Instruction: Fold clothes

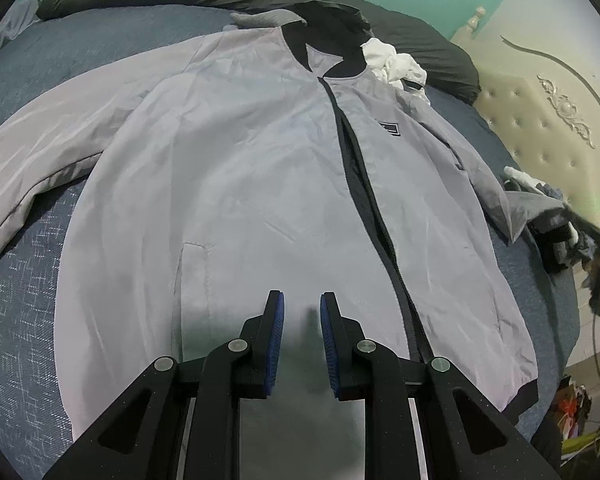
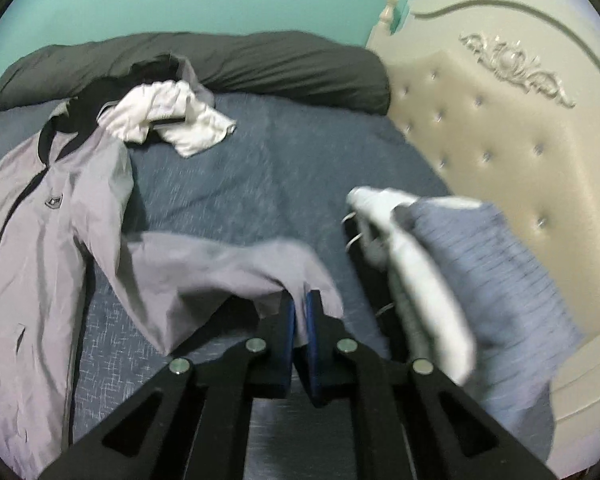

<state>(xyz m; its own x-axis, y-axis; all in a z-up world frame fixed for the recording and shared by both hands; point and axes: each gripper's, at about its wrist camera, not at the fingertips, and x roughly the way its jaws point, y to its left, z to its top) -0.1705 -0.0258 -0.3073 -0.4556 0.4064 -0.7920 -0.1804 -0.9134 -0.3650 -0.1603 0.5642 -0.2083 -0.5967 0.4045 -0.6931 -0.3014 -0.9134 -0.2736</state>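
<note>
Left claw [image 1: 302,304] parted, right claw [image 2: 300,304] clamped
</note>
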